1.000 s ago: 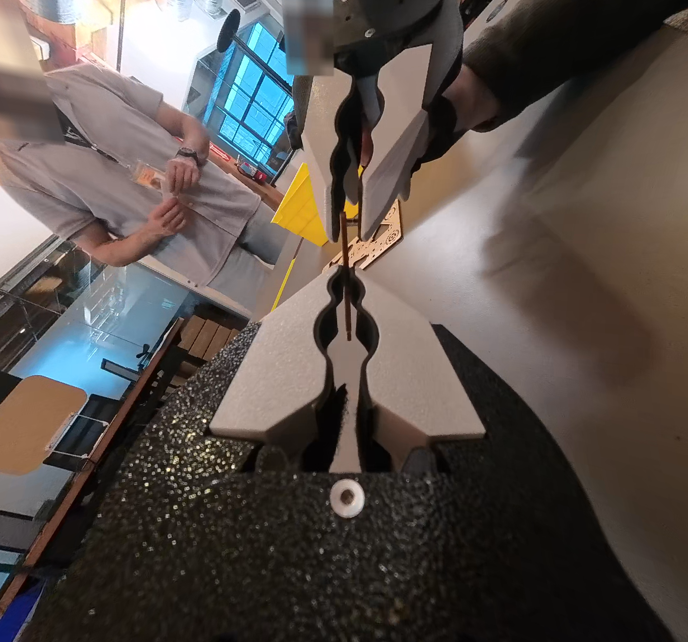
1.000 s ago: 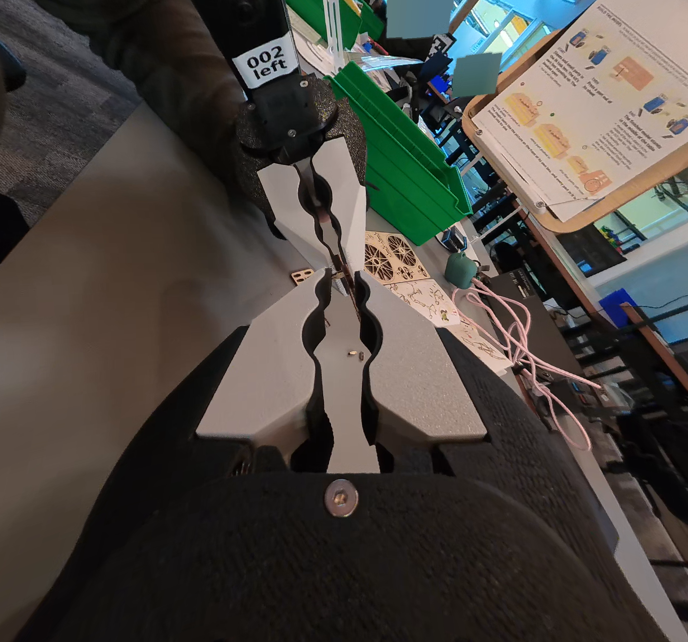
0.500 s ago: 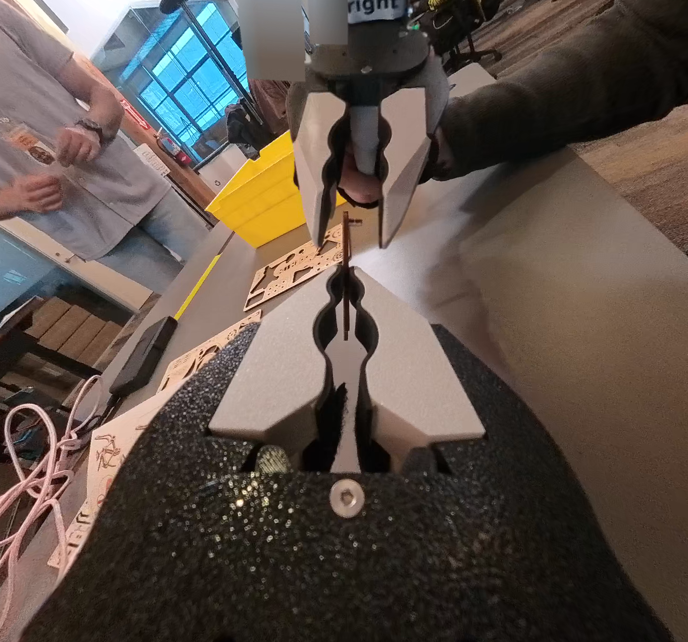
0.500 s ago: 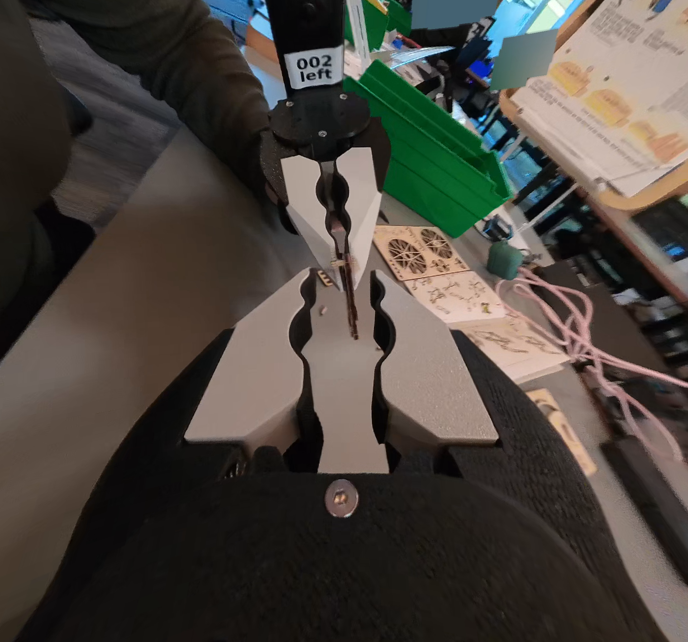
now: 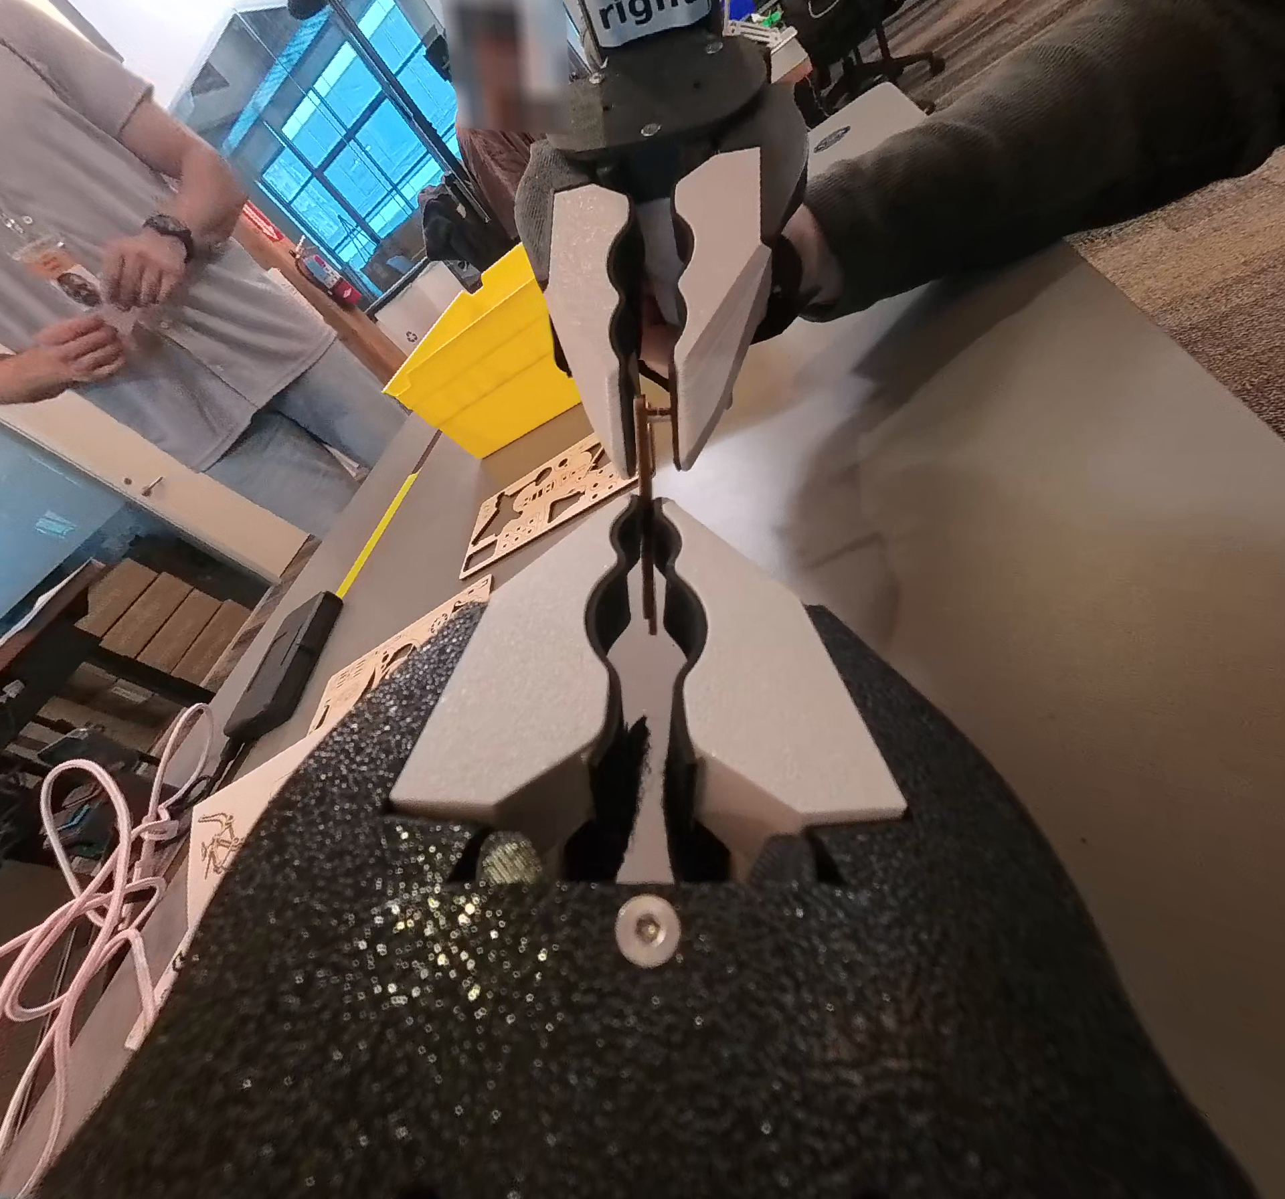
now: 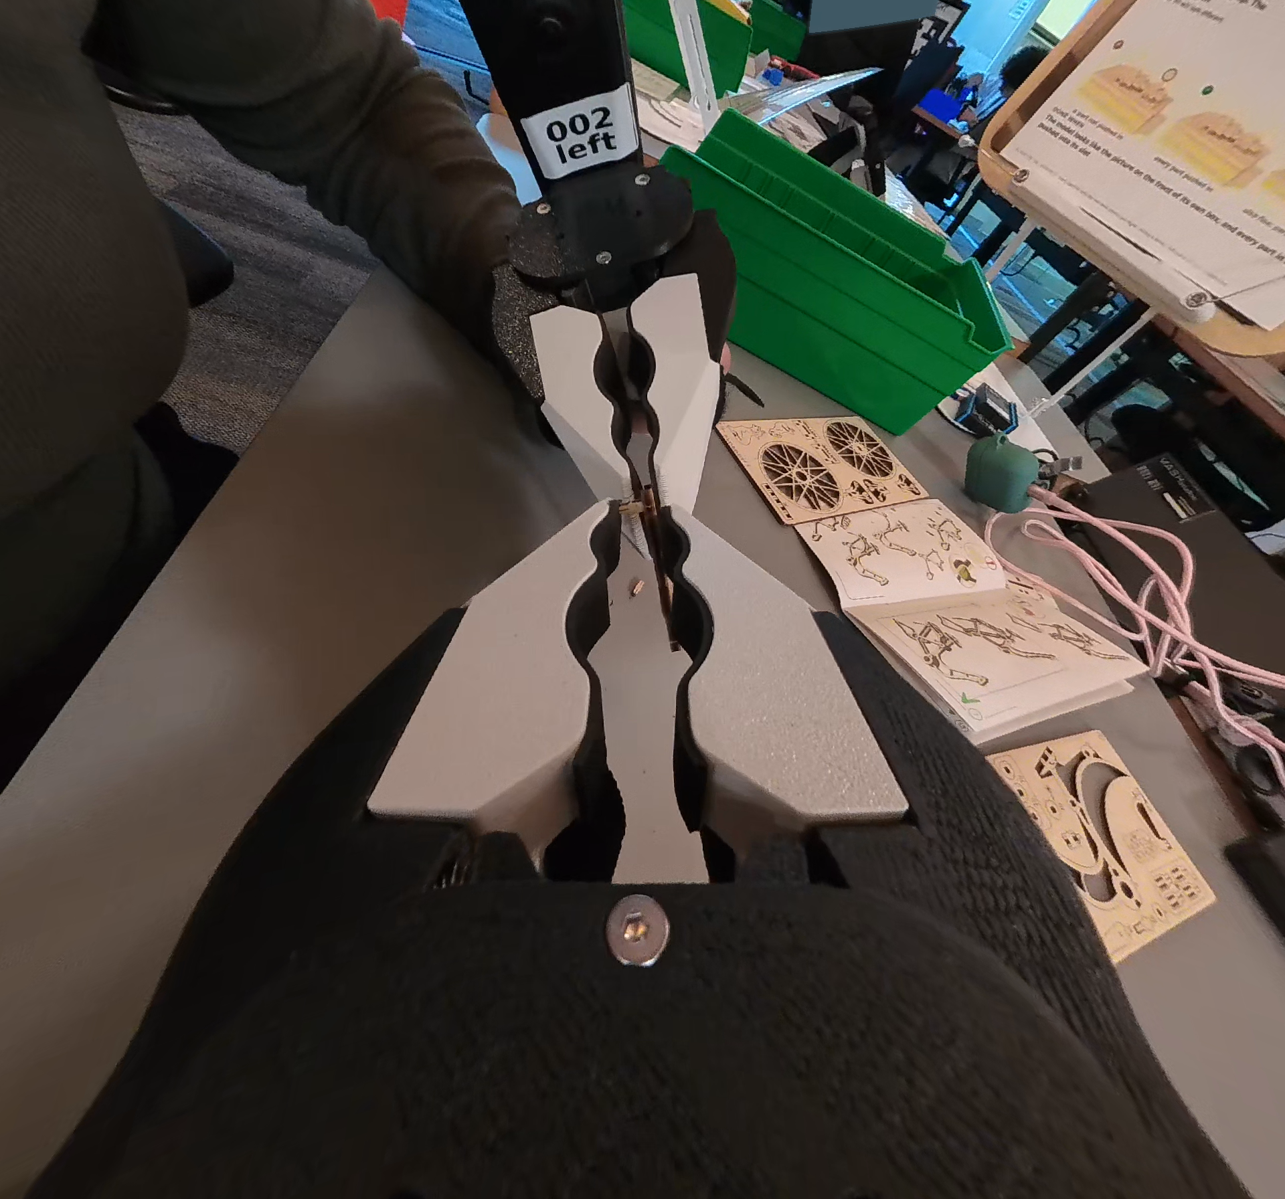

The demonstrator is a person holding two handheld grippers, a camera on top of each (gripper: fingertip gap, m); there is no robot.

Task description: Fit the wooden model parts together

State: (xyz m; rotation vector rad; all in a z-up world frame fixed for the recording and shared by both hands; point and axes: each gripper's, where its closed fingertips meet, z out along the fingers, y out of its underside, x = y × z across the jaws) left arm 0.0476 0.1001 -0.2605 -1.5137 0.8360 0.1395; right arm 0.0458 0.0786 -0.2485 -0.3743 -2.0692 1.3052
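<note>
My left gripper [image 5: 647, 511] is shut on a thin dark wooden part [image 5: 649, 575], seen edge-on and held upright above the grey table [image 5: 1043, 609]. A short wooden peg [image 5: 659, 409] sticks out sideways from the part's far end. My right gripper [image 5: 656, 467] faces the left one, tip to tip. One of its pads lies on the flat part and the other on the peg's end. In the right wrist view the right gripper [image 6: 647, 513] clamps the peg [image 6: 629, 509] and the part [image 6: 664, 582], with the left gripper [image 6: 650, 481] opposite. A loose small peg [image 6: 636, 587] lies on the table below.
A yellow bin [image 5: 487, 359], cut-out wooden sheets [image 5: 549, 512], a black box [image 5: 285, 672] and a pink cable [image 5: 90, 887] lie to the left, where a person [image 5: 104, 227] stands. Green bins [image 6: 834, 303], a wheel sheet [image 6: 820, 463], an open booklet [image 6: 939, 609] and an instruction board [image 6: 1147, 109] are on the other side. My two grippers' fingertips are within a few centimetres of each other.
The right gripper opened wide off the part half a second ago and has closed again on the peg and part. The left gripper kept its hold. Both grippers tilted level.
</note>
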